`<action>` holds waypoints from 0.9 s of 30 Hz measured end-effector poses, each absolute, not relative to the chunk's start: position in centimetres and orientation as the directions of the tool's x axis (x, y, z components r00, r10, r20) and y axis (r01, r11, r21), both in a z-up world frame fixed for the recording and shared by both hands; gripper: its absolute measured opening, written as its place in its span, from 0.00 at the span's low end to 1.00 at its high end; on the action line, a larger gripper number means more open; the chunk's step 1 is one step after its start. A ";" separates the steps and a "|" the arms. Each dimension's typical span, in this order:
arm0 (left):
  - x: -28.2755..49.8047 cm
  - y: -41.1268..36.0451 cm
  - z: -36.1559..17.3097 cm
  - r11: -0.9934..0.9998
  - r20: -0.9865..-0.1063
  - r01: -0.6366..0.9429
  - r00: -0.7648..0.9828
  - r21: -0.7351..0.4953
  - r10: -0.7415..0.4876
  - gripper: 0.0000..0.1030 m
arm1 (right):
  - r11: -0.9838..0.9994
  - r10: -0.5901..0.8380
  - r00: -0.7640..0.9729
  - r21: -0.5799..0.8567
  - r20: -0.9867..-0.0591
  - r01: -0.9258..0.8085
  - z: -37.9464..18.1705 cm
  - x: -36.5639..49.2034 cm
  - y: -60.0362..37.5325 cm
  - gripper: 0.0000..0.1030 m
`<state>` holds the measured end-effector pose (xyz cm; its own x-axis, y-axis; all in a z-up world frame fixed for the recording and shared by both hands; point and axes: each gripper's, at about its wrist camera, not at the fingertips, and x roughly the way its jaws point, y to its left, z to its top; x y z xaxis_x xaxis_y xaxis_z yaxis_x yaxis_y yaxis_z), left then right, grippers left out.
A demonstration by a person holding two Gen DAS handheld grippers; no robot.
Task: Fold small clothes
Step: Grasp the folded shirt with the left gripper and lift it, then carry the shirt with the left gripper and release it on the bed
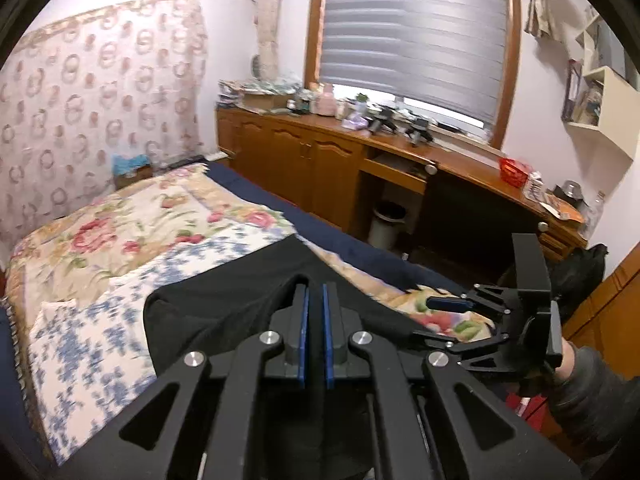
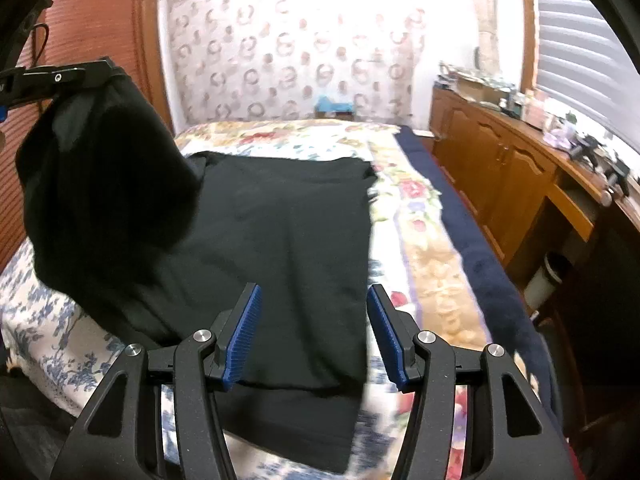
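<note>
- The black knit garment [image 2: 280, 240] lies spread on the floral patchwork bedspread [image 2: 432, 248] of the bed, its left edge lifted into a hanging fold
- The left gripper [image 1: 315, 292] has its blue pads pressed together, clamped on that raised black fabric, seen from the right wrist camera at upper left
- The right gripper [image 2: 314, 300] hovers over the near end of the garment, its blue ribbed fingers [image 2: 242, 336] spread apart and holding nothing
- A wooden tabletop [image 1: 460, 156] with clutter runs beside the bed, under a grey window blind [image 1: 412, 36]
</note>
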<state>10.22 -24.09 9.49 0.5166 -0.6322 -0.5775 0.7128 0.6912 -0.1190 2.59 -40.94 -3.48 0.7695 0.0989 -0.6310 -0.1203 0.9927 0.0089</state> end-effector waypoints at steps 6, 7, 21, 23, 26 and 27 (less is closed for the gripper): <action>10.6 -25.9 9.2 0.687 -0.602 0.712 0.486 -0.147 -0.633 0.19 | 0.995 0.083 0.763 0.012 -0.641 -0.098 -3.6 2.6 -42.1 0.54; 10.6 -25.7 9.0 0.688 -0.605 0.711 0.486 -0.146 -0.631 0.21 | 0.995 0.084 0.763 0.012 -0.641 -0.100 -3.6 2.7 -42.2 0.54; 10.2 -15.3 4.0 0.824 -0.620 0.557 0.610 -0.107 -0.493 0.26 | 0.976 0.162 0.755 -0.009 -0.635 -0.216 -3.2 5.5 -38.5 0.54; 9.9 -13.6 3.1 0.844 -0.622 0.527 0.628 -0.102 -0.468 0.26 | 0.970 0.179 0.751 -0.013 -0.635 -0.241 -3.1 6.3 -37.4 0.54; 9.5 -11.1 1.8 0.868 -0.627 0.487 0.646 -0.101 -0.435 0.26 | 0.957 0.215 0.743 -0.016 -0.633 -0.290 -2.8 7.6 -35.5 0.54; 9.4 -10.3 1.4 0.873 -0.630 0.477 0.648 -0.102 -0.427 0.27 | 0.952 0.225 0.739 -0.017 -0.635 -0.304 -2.8 8.1 -34.8 0.54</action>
<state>9.39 -10.34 1.44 0.6484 -0.4273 -0.6301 0.4765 0.8732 -0.1019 8.10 -34.75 -2.81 0.7394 0.2247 -0.6347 -0.3044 0.9524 -0.0175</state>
